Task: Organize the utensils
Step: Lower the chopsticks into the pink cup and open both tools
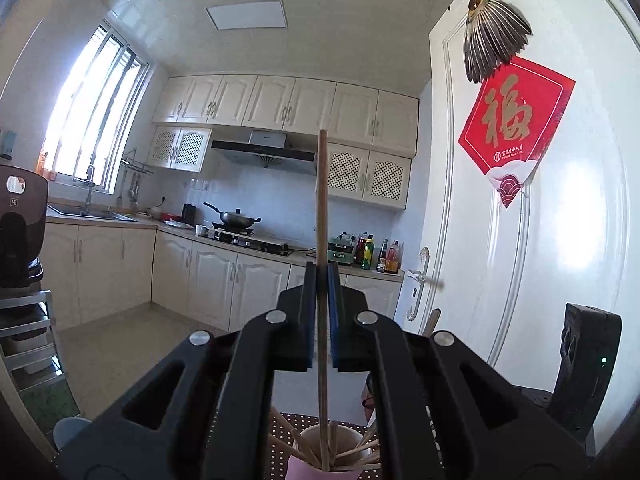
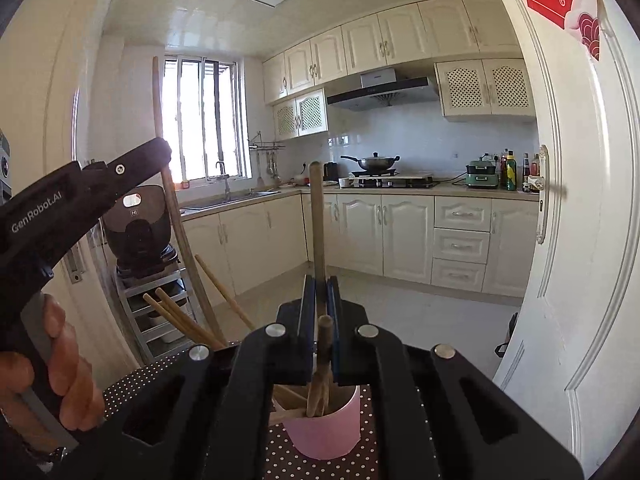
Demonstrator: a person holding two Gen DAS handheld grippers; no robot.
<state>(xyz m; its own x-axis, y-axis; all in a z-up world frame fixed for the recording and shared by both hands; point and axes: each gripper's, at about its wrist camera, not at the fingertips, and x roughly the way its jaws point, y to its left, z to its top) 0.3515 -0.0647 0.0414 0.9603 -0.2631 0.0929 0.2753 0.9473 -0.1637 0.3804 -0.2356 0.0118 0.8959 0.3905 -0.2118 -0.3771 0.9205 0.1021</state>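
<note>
A pink cup stands on a dark polka-dot cloth and holds several wooden chopsticks. My right gripper is shut on an upright wooden chopstick whose lower end sits in the cup. My left gripper is shut on a long wooden chopstick, held upright with its lower end inside the pink cup. In the right wrist view the left gripper stands at the left, held by a hand, with its chopstick slanting down toward the cup. More chopsticks lean out to the left.
A white door with a red paper sign stands close on the right. A metal rack with a dark appliance is at the left. Kitchen cabinets, stove and wok line the far wall.
</note>
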